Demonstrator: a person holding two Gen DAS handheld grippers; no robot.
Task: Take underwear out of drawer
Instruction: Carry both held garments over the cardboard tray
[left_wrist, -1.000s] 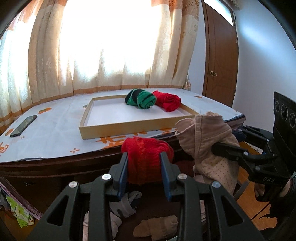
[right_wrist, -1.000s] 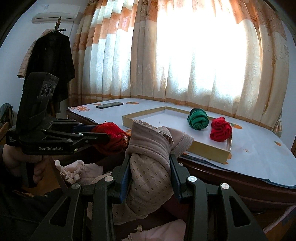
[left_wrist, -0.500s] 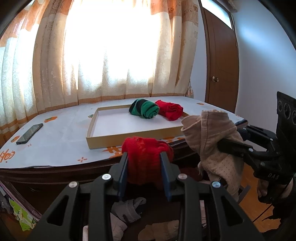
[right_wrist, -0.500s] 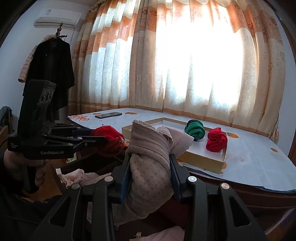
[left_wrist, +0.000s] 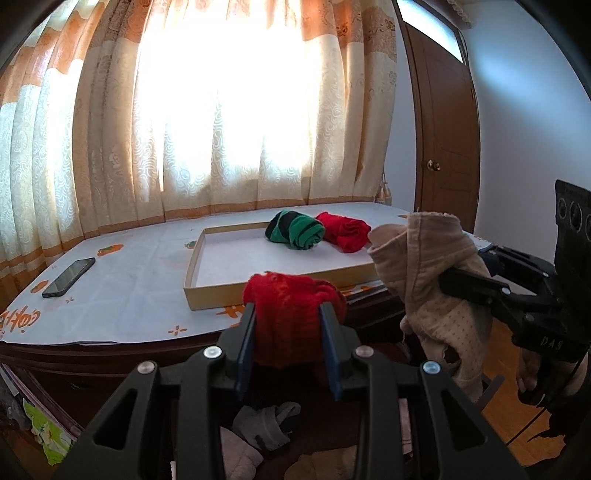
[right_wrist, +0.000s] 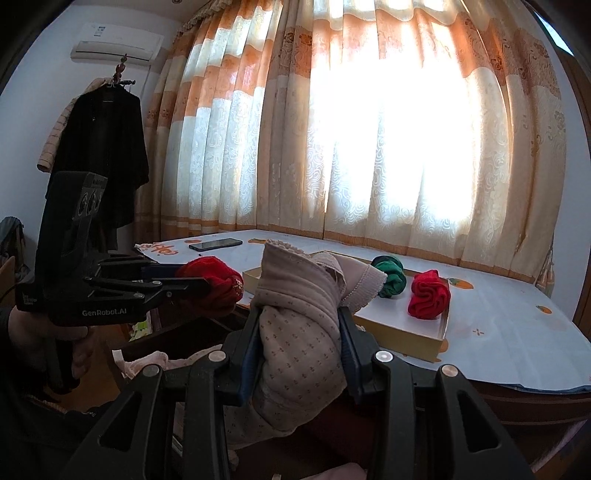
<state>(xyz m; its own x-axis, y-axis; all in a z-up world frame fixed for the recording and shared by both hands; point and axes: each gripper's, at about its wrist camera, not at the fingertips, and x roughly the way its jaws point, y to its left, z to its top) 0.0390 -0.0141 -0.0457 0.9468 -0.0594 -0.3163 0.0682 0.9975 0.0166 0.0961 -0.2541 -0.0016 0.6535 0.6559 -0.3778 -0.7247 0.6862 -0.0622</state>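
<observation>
Right hand-held gripper (right_wrist: 298, 341) clamped on beige underwear (right_wrist: 299, 332), bulk hanging limp below. Left hand-held gripper (left_wrist: 289, 338) clamped on red underwear (left_wrist: 291, 314). Both raised before desk (left_wrist: 129, 295). Soft, light cloth; grip bunched middle.

Sunlit orange-cream curtains (left_wrist: 229, 110) hang behind a wooden door (left_wrist: 443, 140).
</observation>
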